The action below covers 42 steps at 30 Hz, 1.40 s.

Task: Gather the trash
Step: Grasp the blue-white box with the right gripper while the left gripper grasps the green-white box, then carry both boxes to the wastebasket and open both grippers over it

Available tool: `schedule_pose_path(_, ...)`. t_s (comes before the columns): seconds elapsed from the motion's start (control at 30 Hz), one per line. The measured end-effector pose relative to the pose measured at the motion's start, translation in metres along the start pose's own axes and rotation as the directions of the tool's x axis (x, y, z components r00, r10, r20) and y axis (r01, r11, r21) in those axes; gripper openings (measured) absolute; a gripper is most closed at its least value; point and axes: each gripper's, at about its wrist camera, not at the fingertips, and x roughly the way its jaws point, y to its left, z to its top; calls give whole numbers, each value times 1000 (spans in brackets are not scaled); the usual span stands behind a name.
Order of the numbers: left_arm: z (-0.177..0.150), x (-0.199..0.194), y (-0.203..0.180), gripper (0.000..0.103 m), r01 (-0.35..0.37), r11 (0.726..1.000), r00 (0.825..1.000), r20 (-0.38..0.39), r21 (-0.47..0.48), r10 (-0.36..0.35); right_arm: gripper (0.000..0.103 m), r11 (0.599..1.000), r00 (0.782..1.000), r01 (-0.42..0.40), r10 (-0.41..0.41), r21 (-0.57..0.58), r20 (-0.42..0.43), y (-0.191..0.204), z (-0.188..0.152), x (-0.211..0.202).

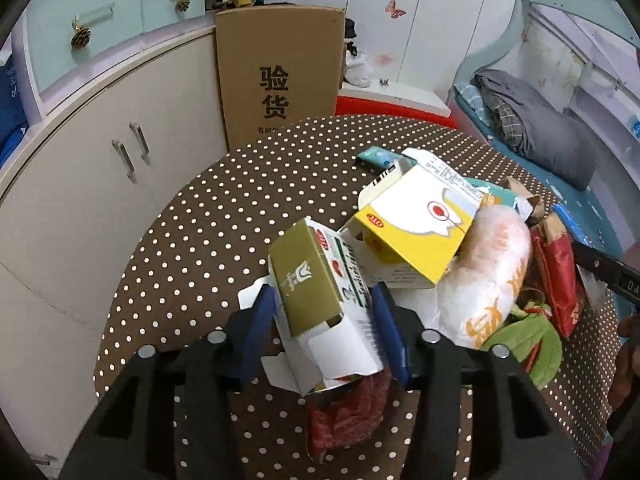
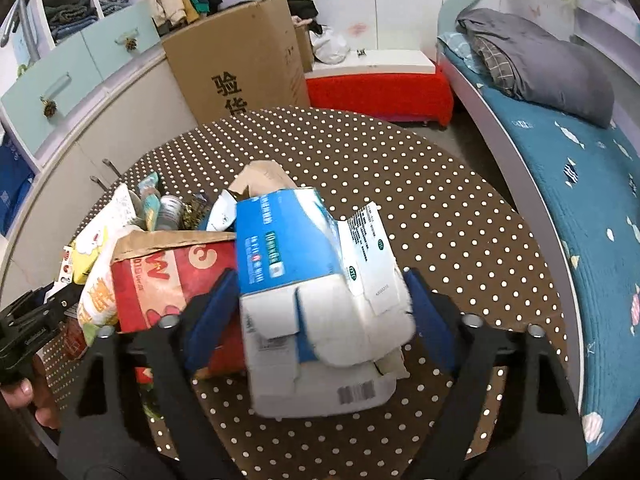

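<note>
L gripper point(image 1: 326, 300): angled down, pads clamp olive box point(image 1: 316, 280)
R gripper point(image 2: 318, 300): angled down, pads clamp blue box point(image 2: 288, 240)
Hidden: red packet point(image 1: 348, 412) at 6 o'clock, mostly under olive box

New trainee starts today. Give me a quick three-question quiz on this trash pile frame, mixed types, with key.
1. True or false: the left gripper has the olive box between its fingers.
2. What sits between the right gripper's fingers? A) red bag B) blue box C) tin can
3. Fill in: the table wears a brown cloth with white ____.

Key: 1 true; 2 B, the blue box; 3 dots.
</note>
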Motion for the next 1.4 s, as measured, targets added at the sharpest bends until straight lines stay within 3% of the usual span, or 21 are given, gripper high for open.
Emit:
schedule_pose_path(0.17,-3,-7,8,48,10,1000,1000,16,-3,-10,65,997,998,-51,50,59,23,-15,-7,-15)
schedule_pose_path(0.83,11,-78,6,47,40,999,984,175,30,-45,65,979,971,-133,98,155,216,-49,-8,-102)
schedule_pose_path(1.07,22,-111,-42,47,136,983,958,236,121,-162,65,977,959,-118,66,178,275,-67,-13,-131)
schedule_pose_path(1.4,36,-127,-151,46,313,910,897,229,272,-377,65,957,939,-69,-34,283,343,-126,-29,-176)
